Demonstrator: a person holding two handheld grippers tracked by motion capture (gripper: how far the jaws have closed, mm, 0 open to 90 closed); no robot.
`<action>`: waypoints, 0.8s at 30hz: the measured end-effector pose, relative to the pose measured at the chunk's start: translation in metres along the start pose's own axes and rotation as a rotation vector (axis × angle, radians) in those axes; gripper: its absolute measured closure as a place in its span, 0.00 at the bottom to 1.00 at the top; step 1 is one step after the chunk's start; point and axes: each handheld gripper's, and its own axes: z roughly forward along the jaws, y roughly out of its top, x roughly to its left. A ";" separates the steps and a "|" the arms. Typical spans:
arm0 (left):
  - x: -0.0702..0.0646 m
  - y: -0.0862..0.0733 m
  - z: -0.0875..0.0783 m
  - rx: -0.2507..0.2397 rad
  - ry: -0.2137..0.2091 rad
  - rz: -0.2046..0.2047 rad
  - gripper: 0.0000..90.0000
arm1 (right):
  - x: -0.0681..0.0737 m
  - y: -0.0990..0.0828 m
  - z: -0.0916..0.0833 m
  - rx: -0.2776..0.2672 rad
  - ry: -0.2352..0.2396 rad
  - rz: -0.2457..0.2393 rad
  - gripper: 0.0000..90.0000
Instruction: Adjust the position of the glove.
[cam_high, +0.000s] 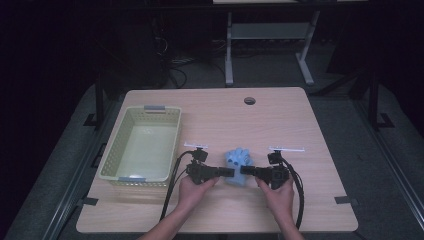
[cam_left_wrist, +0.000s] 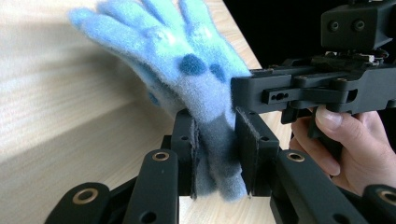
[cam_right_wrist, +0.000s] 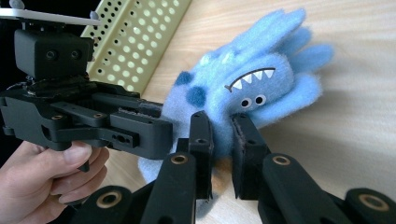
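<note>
Both the left gripper (cam_left_wrist: 215, 154) and right gripper (cam_right_wrist: 222, 154) are pinching the fuzzy blue glove (cam_high: 238, 161) narrowly (monster face up), so uneven pulling is risking a slip onto the table (cam_high: 280, 115).

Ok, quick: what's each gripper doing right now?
Left gripper: shut on the blue plush glove.
Right gripper: shut on the same glove, from the opposite side.

Two claws meet tip to tip

Left claw (cam_high: 228, 171) and right claw (cam_high: 246, 170) point at each other, each held in one hand, jaws nearly closed on blue plush.
</note>
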 end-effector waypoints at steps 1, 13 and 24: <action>-0.001 0.001 -0.001 -0.003 -0.001 0.004 0.78 | 0.001 0.001 -0.001 0.000 -0.001 -0.007 0.89; -0.005 0.009 -0.013 -0.024 -0.018 0.000 0.78 | 0.012 0.014 -0.004 -0.005 0.025 -0.014 0.89; -0.004 0.018 -0.024 -0.033 -0.025 0.003 0.78 | 0.021 0.026 0.000 -0.015 0.036 -0.035 0.89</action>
